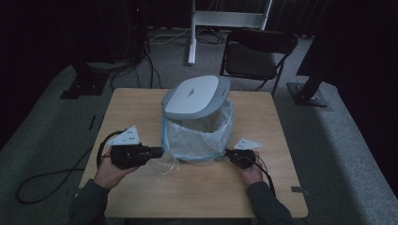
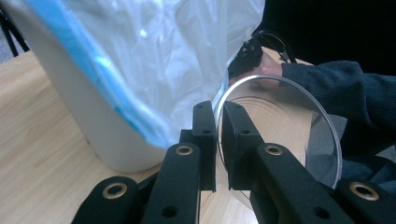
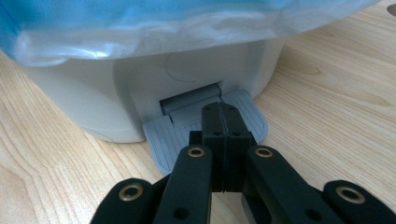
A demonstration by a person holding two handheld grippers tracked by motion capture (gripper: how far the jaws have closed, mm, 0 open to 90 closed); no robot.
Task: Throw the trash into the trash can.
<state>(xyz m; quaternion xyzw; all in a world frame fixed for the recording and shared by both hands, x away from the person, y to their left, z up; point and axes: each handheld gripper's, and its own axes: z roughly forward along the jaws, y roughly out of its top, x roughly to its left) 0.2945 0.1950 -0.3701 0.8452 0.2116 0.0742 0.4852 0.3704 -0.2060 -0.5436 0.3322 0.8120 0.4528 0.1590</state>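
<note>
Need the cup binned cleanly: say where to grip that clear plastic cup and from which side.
Grip the clear plastic cup by its thin rim wall, from its open end, one jaw inside and one outside, as the left gripper does; the rim is narrow and firm, the body wide and round.

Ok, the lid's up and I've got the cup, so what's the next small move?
Probably lift the cup up over the bin's rim while keeping the pedal pressed. The left hand-held gripper pinches the cup's edge beside the bin, below its rim; the right one, shut, sits on the pedal with the lid open.
</note>
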